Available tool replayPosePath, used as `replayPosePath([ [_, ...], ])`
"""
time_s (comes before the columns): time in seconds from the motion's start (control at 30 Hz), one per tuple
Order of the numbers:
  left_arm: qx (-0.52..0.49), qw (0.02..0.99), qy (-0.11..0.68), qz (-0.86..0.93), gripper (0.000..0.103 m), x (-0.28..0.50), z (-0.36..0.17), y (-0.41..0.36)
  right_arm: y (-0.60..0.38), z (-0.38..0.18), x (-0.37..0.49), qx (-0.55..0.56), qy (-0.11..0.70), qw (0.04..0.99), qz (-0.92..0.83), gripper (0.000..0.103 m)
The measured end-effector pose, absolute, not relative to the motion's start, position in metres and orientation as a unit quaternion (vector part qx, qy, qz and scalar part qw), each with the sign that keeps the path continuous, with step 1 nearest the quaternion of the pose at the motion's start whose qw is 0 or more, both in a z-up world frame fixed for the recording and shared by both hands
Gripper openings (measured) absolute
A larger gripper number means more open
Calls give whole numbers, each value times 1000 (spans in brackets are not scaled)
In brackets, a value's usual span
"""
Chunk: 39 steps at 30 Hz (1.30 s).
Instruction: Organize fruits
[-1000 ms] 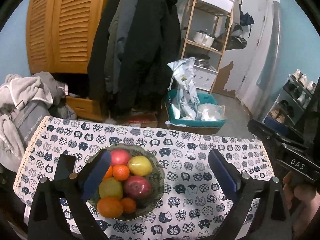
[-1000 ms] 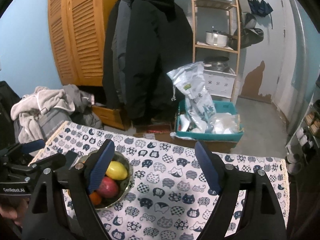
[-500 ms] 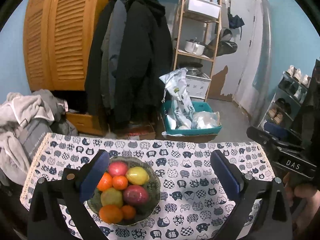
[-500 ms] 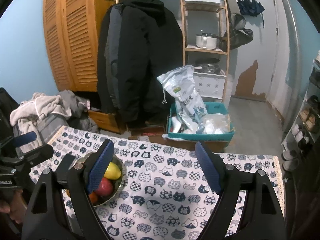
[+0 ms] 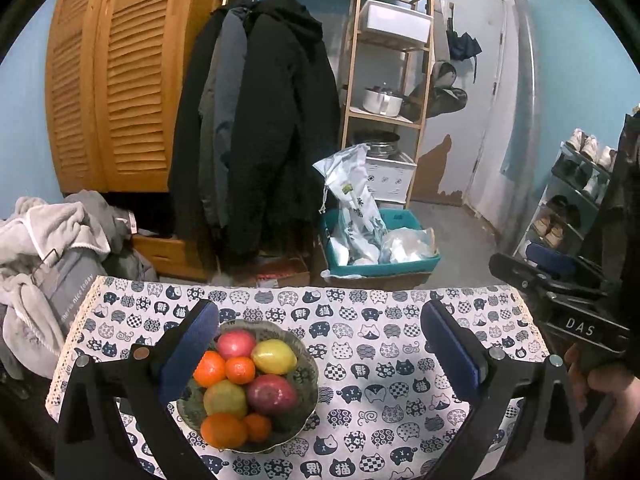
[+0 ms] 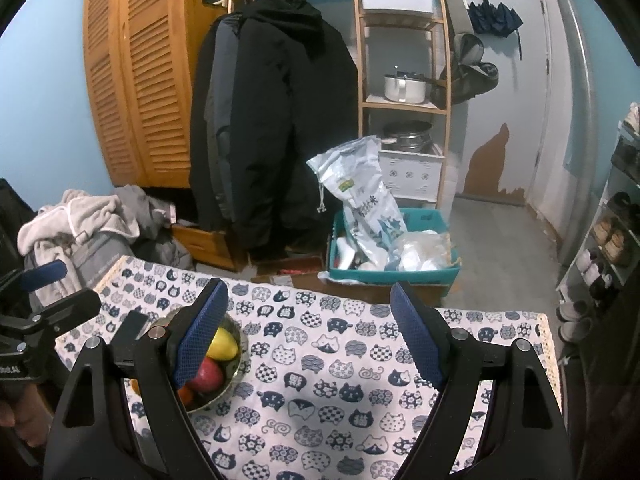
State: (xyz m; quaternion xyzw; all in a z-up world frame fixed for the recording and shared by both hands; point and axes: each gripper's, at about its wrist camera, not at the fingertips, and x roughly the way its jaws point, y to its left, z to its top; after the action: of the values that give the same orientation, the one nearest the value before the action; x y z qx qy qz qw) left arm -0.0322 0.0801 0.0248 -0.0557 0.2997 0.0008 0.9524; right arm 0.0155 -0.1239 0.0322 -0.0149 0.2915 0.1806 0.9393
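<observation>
A: Going left to right, what is on the table?

B: At about eight o'clock in the left wrist view sits the bowl (image 5: 308, 364), with all the fruit I can see heaped in it: a pink apple (image 5: 236, 343) at the bowl's twelve o'clock, a lemon (image 5: 274, 357) at two, small oranges (image 5: 240, 369) in the middle, a dark red apple (image 5: 271, 394) at four and a large orange (image 5: 224, 430) at six. To the right, the cat-print tablecloth (image 5: 380, 360) carries no fruit.

A: And the grippers?

B: The left gripper (image 5: 319, 354) hangs above the table with its pads wide apart and nothing between them. The right gripper (image 6: 308, 334) is also spread and holds nothing.

A: Which step is this?

B: I judge it fits two stages: fruit gathered in the bowl as the task wants, or a full bowl waiting to be sorted out. One moment cannot settle that, so I would name no move. Any reach for the pile would need a gentle close on one round fruit without rolling its neighbours.

A: How do the views differ?

B: The left view shows the whole heap and the right gripper's body at three o'clock. The right view shows only the lemon (image 6: 222, 345) and red apple (image 6: 206, 373); its own left finger probably hides the rest. It shows the tablecloth's far right edge.
</observation>
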Motion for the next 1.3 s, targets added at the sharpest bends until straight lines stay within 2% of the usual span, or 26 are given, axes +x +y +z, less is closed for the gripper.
replayPosePath([
  [1.3,-36,952,300,41,102,-33,28,78,-123,37,15,-22,294,938,182,82],
])
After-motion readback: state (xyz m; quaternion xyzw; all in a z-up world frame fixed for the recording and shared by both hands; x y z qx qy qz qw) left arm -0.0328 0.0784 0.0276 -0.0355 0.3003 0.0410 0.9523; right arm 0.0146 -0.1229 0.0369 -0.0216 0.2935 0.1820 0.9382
